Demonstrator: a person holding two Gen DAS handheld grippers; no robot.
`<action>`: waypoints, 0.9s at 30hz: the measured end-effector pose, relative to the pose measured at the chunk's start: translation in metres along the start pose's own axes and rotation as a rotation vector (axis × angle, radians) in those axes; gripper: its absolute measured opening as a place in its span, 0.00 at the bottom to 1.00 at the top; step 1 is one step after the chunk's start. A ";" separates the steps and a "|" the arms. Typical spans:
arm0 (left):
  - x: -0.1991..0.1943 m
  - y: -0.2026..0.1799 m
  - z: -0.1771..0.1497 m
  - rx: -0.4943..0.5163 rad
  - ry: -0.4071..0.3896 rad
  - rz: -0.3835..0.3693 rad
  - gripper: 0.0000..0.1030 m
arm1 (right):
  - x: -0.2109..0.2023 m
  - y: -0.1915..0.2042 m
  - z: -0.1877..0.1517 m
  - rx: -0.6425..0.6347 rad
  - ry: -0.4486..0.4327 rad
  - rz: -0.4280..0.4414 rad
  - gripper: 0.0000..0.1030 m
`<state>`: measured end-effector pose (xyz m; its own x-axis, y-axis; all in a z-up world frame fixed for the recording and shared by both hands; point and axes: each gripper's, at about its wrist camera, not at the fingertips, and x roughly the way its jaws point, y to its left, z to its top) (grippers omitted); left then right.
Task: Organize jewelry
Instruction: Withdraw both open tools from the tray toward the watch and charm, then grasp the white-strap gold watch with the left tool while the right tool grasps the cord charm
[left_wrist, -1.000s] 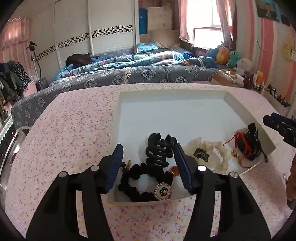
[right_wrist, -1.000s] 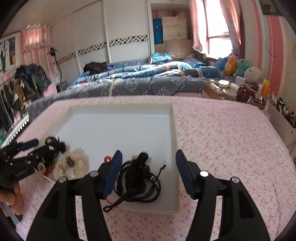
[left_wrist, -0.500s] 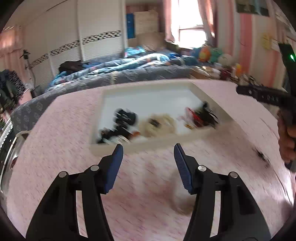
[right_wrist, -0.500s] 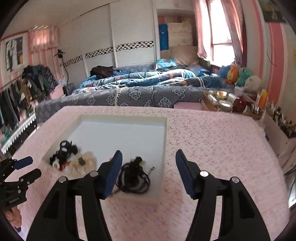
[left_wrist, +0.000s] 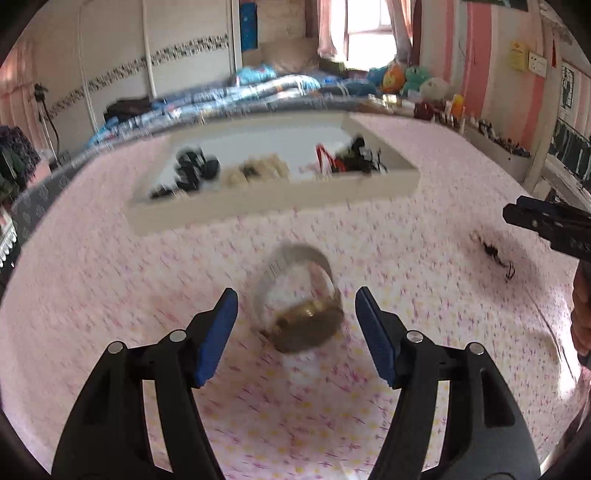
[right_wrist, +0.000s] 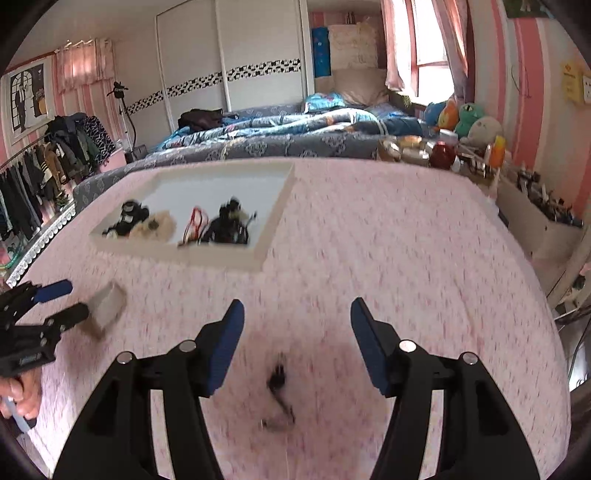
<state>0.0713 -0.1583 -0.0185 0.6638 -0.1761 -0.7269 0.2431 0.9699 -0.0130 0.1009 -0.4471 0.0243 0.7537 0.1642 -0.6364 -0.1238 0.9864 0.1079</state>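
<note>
- Already sorted, at the left end of the white tray (right_wrist: 271, 221): a black hair claw clip and scrunchie (right_wrist: 129, 218), lying against the tray's near wall. These are judged done.
- Beside them in the tray a cream scrunchie (right_wrist: 157, 225) is seen, then a red cord piece (right_wrist: 194, 225), then a tangle of black cords (right_wrist: 227, 225) at the right end. All four groups sit in a row along the near wall; the far half of the tray is bare.
- Outside the tray, on the pink flowered worktop (left_wrist: 92, 295), a wristwatch with a gold-toned face and pale band (left_wrist: 301, 295) is seen lying between the fingers of the left claw (left_wrist: 295, 314). The left claw is spread wide and nothing is gripped; whether its pads touch the watch cannot be told through the blur, but they appear apart from it.
- Further right on the worktop a small dark piece with a thin cord (right_wrist: 279, 391), too blurred to be named, lies ahead of the right claw (right_wrist: 295, 321), which is likewise spread wide and carries nothing.
- By judgement, most of the task is done: two items are left on the worktop, one framed by each claw, and each has yet to be gripped and carried to the tray.
</note>
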 end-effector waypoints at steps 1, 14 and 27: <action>0.004 0.000 0.000 -0.009 0.007 -0.001 0.64 | 0.000 0.001 -0.004 -0.003 0.010 0.003 0.59; 0.025 0.003 0.006 -0.042 0.086 0.002 0.64 | 0.023 0.010 -0.033 -0.049 0.132 0.022 0.44; 0.028 -0.006 0.008 -0.003 0.090 0.041 0.54 | 0.030 0.025 -0.032 -0.102 0.159 -0.005 0.11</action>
<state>0.0940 -0.1701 -0.0329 0.6070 -0.1210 -0.7855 0.2155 0.9764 0.0161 0.1000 -0.4178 -0.0168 0.6441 0.1497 -0.7502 -0.1915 0.9810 0.0312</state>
